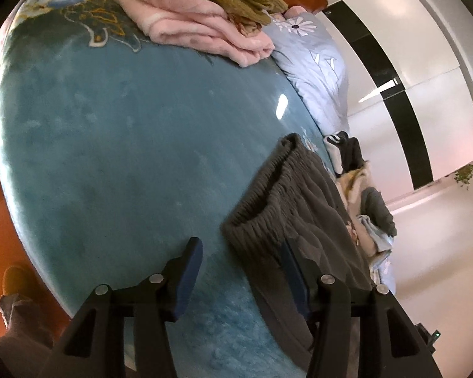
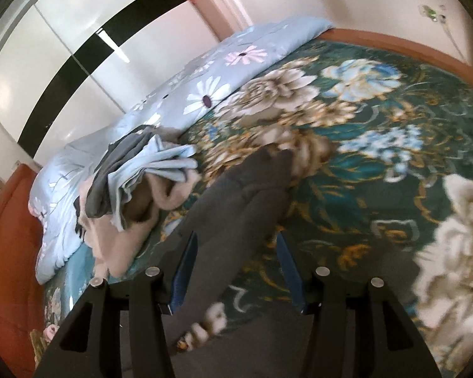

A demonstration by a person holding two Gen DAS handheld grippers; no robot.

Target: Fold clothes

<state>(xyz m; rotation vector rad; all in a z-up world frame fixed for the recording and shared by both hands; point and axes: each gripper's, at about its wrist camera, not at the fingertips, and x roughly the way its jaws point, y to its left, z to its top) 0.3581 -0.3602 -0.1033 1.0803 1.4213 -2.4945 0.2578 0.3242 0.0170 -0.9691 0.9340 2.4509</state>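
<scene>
**Grey trousers on the bed, both tongs spread wide**

The left tongs (image 1: 241, 267) stand wide open, gripping nothing, with the elastic waistband of the grey trousers (image 1: 287, 195) lying between and just ahead of the pads on the teal blanket (image 1: 116, 145). The right tongs (image 2: 236, 264) are likewise wide open and empty, above a trouser leg (image 2: 236, 195) stretched over the floral blanket (image 2: 378, 163). A clothes pile (image 2: 135, 182) lies beside it.

Grey trousers (image 2: 236, 208) motion-blurred, legs cropped
</scene>
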